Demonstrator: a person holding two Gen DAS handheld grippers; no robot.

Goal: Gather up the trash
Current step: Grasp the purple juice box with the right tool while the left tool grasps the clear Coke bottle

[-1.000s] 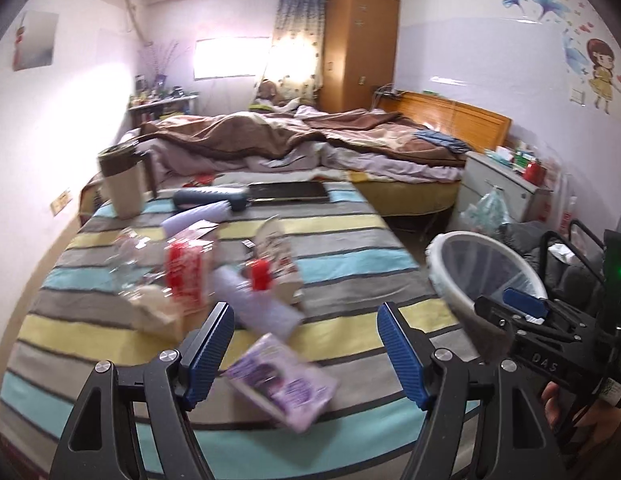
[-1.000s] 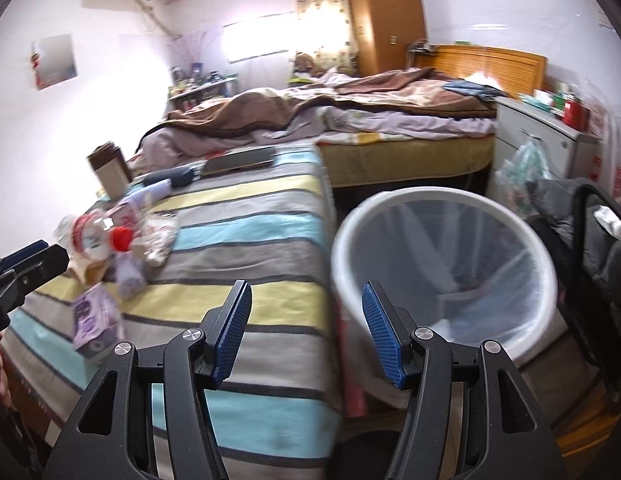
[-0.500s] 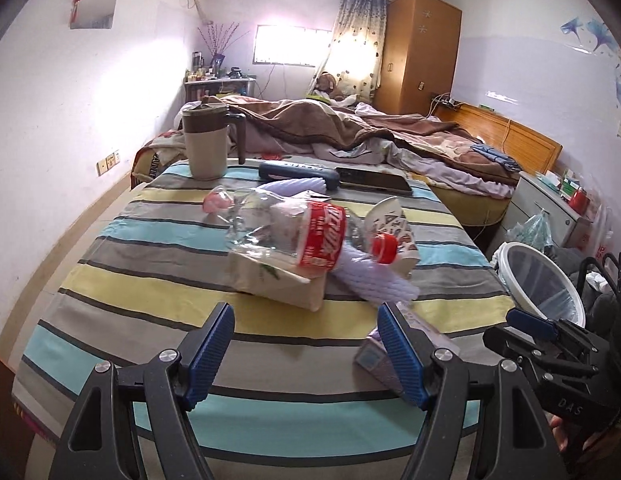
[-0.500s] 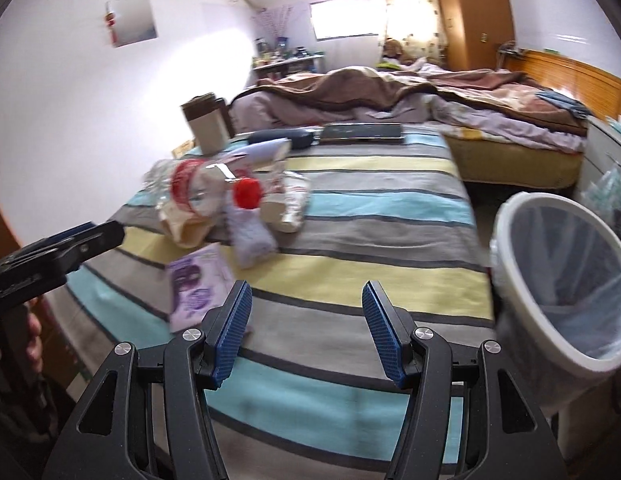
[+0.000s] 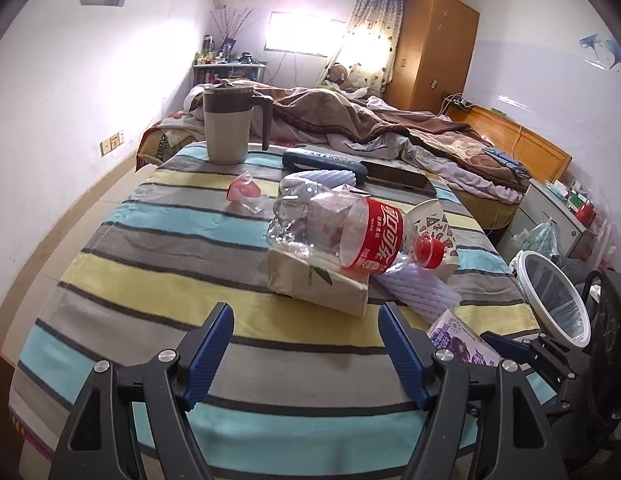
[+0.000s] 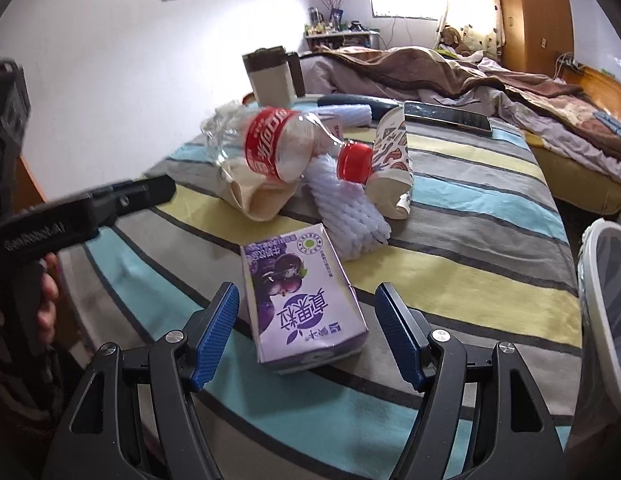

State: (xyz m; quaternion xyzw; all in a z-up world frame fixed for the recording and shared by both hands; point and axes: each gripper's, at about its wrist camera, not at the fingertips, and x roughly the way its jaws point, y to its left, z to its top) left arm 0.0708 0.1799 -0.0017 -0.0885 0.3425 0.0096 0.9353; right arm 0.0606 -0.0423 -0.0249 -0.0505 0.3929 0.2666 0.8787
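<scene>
Right claw [image 6: 306,332] is open, its blue pads on either side of a purple milk carton [image 6: 300,300] without touching it; the carton lies flat at the near right edge of a striped surface [image 6: 470,264], just beside the pads and not yet gripped. Closing squarely on the carton's long sides, low and level, would likely be the best hold, since the box looks light and could skid on the cloth or crumple if pinched at a corner. Beyond it lies more rubbish in a loose heap: a ribbed lilac wrapper [image 6: 350,216], a clear cola bottle [image 6: 270,148] with a red cap resting on a beige packet [image 6: 254,196], and a patterned paper cup [image 6: 390,168] on its side. A white bin [image 6: 606,304] stands off the right edge of the surface, near enough for a short carry. Farther away sit a lidded mug [image 6: 270,80], a dark case and an unmade bed [image 6: 490,76]. Left claw [image 5: 306,354] is also open and empty, held low over the near edge and pointed at the heap, well short of the packet. In the right view the left tool reaches in from the left, with a hand [image 6: 46,300] wrapped round its grip.
</scene>
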